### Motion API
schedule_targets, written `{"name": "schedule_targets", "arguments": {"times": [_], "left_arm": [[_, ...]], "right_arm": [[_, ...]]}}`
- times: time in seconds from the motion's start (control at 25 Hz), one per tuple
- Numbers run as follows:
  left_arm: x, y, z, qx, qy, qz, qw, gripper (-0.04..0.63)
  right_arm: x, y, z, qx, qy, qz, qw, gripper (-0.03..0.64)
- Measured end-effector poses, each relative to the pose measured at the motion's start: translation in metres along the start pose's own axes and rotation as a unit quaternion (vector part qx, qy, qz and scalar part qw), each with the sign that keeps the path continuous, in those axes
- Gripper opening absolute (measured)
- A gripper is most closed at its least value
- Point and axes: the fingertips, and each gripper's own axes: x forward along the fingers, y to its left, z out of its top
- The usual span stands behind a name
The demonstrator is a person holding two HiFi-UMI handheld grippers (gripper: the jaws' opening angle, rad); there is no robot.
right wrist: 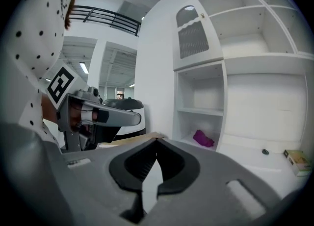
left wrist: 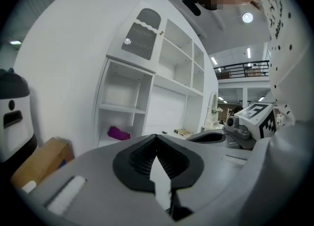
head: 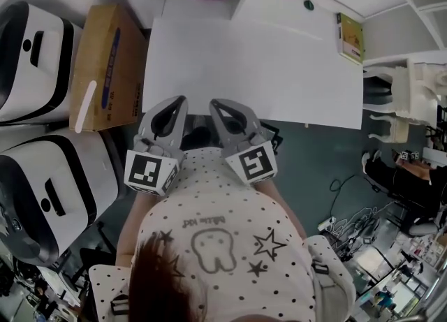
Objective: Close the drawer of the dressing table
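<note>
Head view: table (head: pixel 251 69) beyond right tongs (head: pixel 215 103)

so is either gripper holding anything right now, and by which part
Nothing is held: the left gripper and the right gripper are both shut and empty.

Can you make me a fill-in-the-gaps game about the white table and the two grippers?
1. The small thing lying in the lowest open shelf compartment is coloured ____.
2. The left gripper and the right gripper both have their jaws ____, with nothing between them.
3. In the head view, the cardboard box stands to the ____ of the white dressing table.
Missing words: purple; shut; left.
</note>
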Motion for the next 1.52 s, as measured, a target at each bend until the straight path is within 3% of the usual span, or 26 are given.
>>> {"name": "schedule_targets", "arguments": {"times": [0.24,0.56,0.88,1.52], "left_arm": [[0.000,-0.011,-0.017,-0.009,0.024,-0.014,0.9996,-0.006],[0.015,-0.006,-0.024,-0.019,0.036,0.010,0.9991,-0.006],[0.024,-0.005,-0.018,-0.016,0.029,0.026,0.9991,-0.006],[0.028,-0.005,-0.020,-0.033,0.029,0.014,0.9990,-0.006]], "right_arm": [[-0.001,0.007,-0.012,0.015,0.019,0.001,1.000,0.002],[-0.003,-0.004,-0.017,0.013,0.026,0.007,1.000,0.002],[0.002,-0.009,-0.017,-0.006,0.024,0.022,0.999,0.002],[0.002,-0.008,-0.020,-0.012,0.032,0.019,0.999,0.002]]}}
